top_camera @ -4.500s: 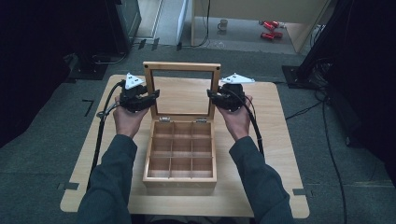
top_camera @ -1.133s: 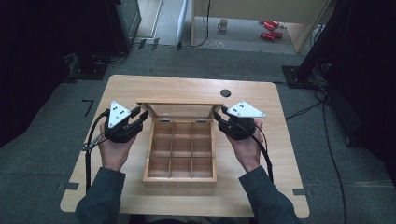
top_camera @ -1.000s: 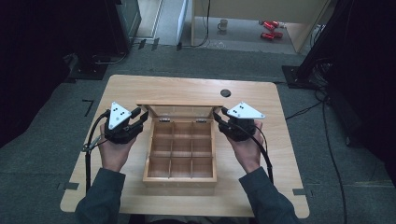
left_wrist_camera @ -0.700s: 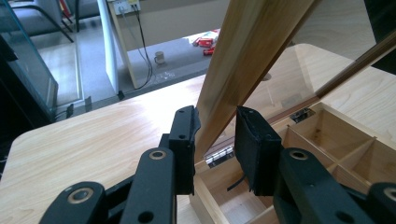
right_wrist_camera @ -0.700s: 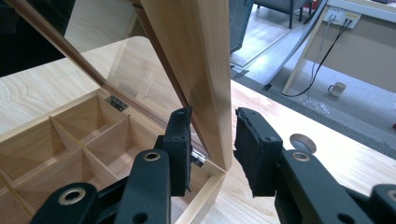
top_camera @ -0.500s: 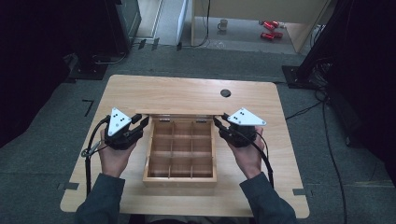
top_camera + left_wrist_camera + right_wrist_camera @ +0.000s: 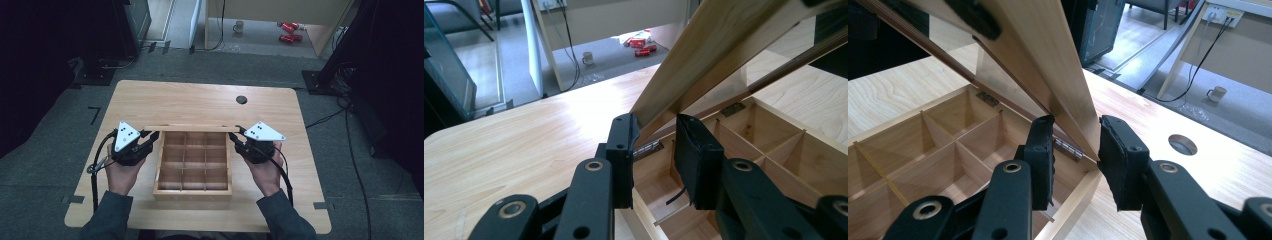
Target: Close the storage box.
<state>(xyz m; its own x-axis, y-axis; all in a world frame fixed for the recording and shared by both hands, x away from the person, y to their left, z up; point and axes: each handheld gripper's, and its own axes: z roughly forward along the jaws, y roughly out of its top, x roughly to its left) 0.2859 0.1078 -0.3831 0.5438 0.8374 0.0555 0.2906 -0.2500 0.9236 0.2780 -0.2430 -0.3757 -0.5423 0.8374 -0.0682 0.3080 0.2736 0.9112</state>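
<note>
where the high view looks down on the table [image 7: 200, 100], the wooden box [image 7: 194, 162] sits mid-table, its lid [image 7: 192, 128] half lowered, the left gripper [image 7: 150, 137] and right gripper [image 7: 237, 136] at the lid's two ends. in the left gripper view, the jaws are clamped on the lid's frame [image 7: 704, 60]. in the right gripper view, they likewise pinch the lid's edge [image 7: 1048, 55] above the compartments.

Pale wood box [image 7: 193, 189] with glass-paned lid [image 7: 719, 55] on a light wood table [image 7: 200, 100]. Black grippers topped with white plates dotted black; grey floor, red items at 1 o'clock.
</note>
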